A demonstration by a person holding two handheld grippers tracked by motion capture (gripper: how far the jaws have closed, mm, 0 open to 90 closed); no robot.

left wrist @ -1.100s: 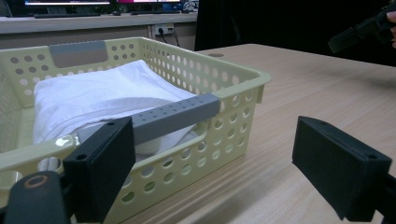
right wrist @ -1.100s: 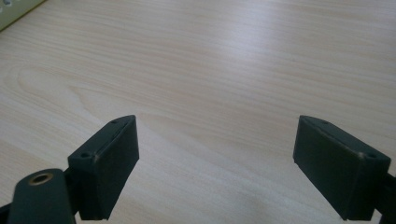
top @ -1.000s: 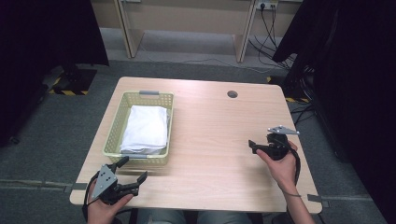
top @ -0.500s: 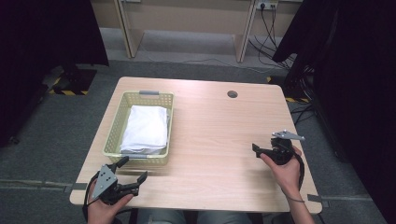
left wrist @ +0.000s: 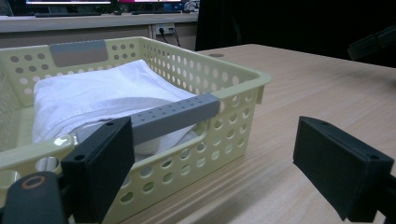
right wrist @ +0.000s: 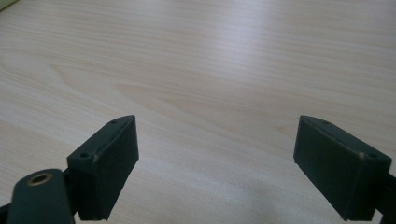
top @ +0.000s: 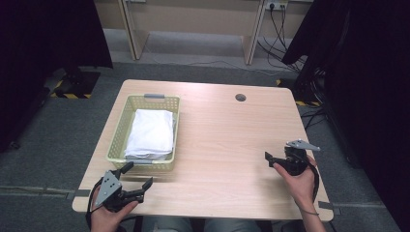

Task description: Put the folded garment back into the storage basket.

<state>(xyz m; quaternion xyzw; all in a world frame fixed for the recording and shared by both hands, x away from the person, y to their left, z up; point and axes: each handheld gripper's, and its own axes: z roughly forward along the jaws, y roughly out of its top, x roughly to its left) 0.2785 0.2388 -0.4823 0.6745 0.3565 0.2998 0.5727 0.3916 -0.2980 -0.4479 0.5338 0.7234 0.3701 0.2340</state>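
- Here, a pale yellow-green basket [top: 145, 100] with perforated walls stands on the left half of the tabletop [top: 222, 125], its long side running from the near edge toward the far edge.
- A folded white cloth [top: 150, 133] lies inside the basket and covers most of its floor; in the left gripper view the cloth [left wrist: 93, 100] bulges above the near rim.
- Each short end of the basket carries a grey handle strip: one at the far end [top: 153, 96], one at the near end [left wrist: 175, 115].
- The left claw [top: 135, 181] hovers at the near left corner of the tabletop, just short of the basket's near end, held in the person's left hand [top: 109, 212].
- Its jaws stand wide apart and hold nothing; in the left gripper view the left claw [left wrist: 210, 172] points at the basket's [left wrist: 233, 77] near right corner, with one jaw in front of the near wall and the other over bare wood.
- The right claw [top: 269, 159] sits near the right edge of the tabletop, well apart from the basket, gripped by the right hand [top: 300, 179].
- In the right gripper view the right claw [right wrist: 215, 163] is spread wide and empty, with bare wood grain of the tabletop [right wrist: 210, 70] between the jaws.
- A small round grommet hole [top: 240, 97] lies near the far edge of the tabletop.
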